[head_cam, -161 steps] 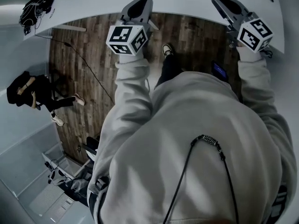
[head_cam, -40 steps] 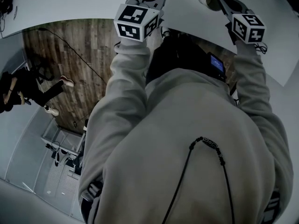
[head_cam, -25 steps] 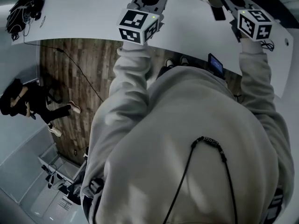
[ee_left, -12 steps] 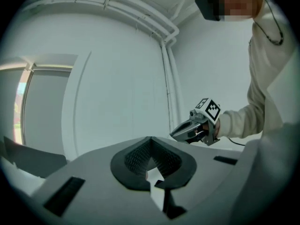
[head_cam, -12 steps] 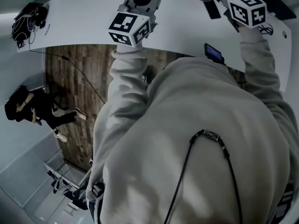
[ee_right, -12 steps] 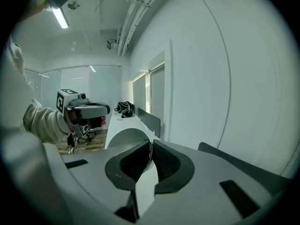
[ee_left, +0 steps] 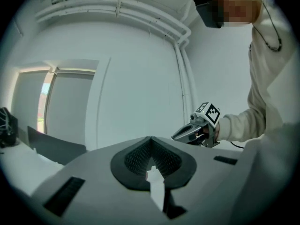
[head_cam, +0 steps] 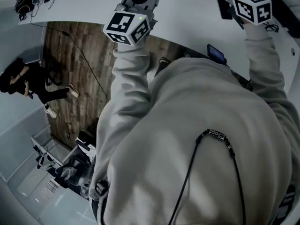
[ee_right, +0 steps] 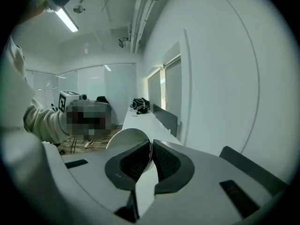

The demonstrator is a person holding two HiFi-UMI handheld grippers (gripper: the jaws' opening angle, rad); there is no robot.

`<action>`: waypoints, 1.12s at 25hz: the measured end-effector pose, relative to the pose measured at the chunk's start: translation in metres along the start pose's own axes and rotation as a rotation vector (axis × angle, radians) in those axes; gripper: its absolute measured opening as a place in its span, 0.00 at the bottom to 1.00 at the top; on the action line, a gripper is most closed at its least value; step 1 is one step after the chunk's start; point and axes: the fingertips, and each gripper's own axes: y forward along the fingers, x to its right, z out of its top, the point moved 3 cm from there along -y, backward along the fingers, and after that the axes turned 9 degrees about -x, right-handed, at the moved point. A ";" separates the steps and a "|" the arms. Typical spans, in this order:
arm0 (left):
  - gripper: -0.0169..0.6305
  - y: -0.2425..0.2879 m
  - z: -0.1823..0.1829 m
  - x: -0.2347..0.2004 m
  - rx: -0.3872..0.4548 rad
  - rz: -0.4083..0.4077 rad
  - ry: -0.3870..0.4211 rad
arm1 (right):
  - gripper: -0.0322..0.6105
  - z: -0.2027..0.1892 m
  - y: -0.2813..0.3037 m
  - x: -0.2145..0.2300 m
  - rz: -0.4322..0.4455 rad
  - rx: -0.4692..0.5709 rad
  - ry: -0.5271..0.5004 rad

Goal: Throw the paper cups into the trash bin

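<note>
Beside the white wall [ee_right: 225, 78], the long worktop [head_cam: 84, 6] stretches ahead, its near edge bordering open wooden floor [head_cam: 79, 64]. The right gripper [ee_right: 151, 146], almost closed, pinches the side wall of a paper cup [ee_right: 124, 142] over the worktop. The left gripper [ee_left: 150, 142] is closed on nothing.

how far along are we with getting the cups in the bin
Early. Done: one paper cup has been picked up; the right gripper is shut on its rim. In hand: that cup is held up over the white table. The left gripper has its jaws together with nothing in them. Left: no trash bin shows in any view, so the cup has yet to be carried there and dropped.
</note>
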 end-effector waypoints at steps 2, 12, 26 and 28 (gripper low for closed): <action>0.02 -0.025 -0.009 -0.004 -0.009 0.081 -0.021 | 0.12 0.003 0.014 -0.013 0.055 -0.004 -0.023; 0.02 -0.305 -0.063 -0.064 -0.125 0.739 -0.083 | 0.12 0.095 0.167 -0.226 0.551 -0.010 -0.292; 0.02 -0.541 -0.122 -0.067 -0.074 1.061 -0.206 | 0.12 0.129 0.242 -0.494 0.834 -0.030 -0.471; 0.02 -0.558 -0.127 -0.071 -0.065 1.054 -0.203 | 0.11 0.131 0.251 -0.512 0.823 -0.038 -0.467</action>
